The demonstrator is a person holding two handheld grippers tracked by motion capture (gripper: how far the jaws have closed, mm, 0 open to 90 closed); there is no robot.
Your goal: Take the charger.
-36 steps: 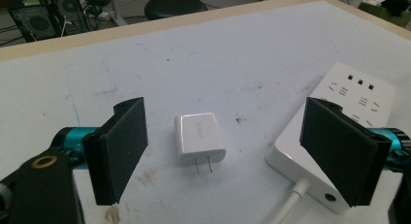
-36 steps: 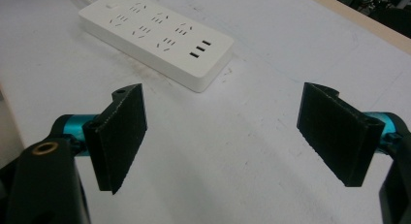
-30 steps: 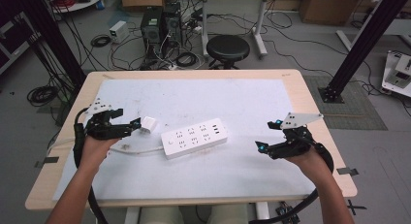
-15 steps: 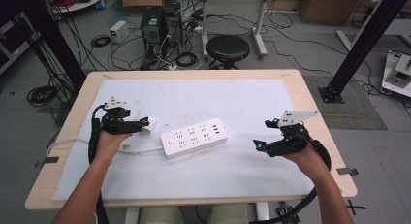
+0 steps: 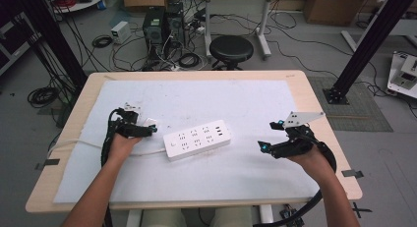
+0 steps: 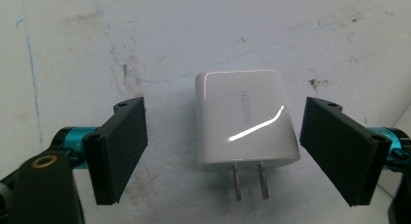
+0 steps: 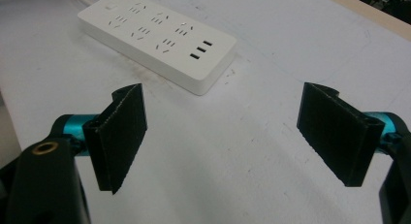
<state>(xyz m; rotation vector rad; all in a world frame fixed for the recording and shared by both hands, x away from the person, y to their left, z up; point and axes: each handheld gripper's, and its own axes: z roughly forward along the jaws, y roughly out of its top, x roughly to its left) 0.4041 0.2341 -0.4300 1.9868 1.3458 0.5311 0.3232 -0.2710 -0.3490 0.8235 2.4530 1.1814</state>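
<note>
- Two grippers are over the desk [image 5: 314, 89], one at each side of the high view.
- Left gripper [image 5: 147, 130], left of centre in the high view: fingers wide open, holding nothing.
- Charger [image 6: 245, 120]: white, lying flat on the white mat [image 5: 206, 99], centre of the left gripper view. It sits between the two open fingers [image 6: 118, 149], with a gap on both sides and no contact. Its two prongs point toward the bottom of the frame.
- In the high view, the charger [image 5: 150, 123] is at the left gripper's tip, just left of the power strip.
- Power strip [image 5: 197, 138]: white, centre of the high view, lying slightly askew on the mat. Its cord [image 5: 78, 142] runs off toward the left edge of the desk.
- Right gripper [image 5: 263, 147], lower right in the high view: fingers wide open, holding nothing, well apart from the power strip.
- In the right gripper view, the power strip [image 7: 155, 37] lies at upper left, beyond the fingers [image 7: 334, 132]; bare mat lies between them.
</note>
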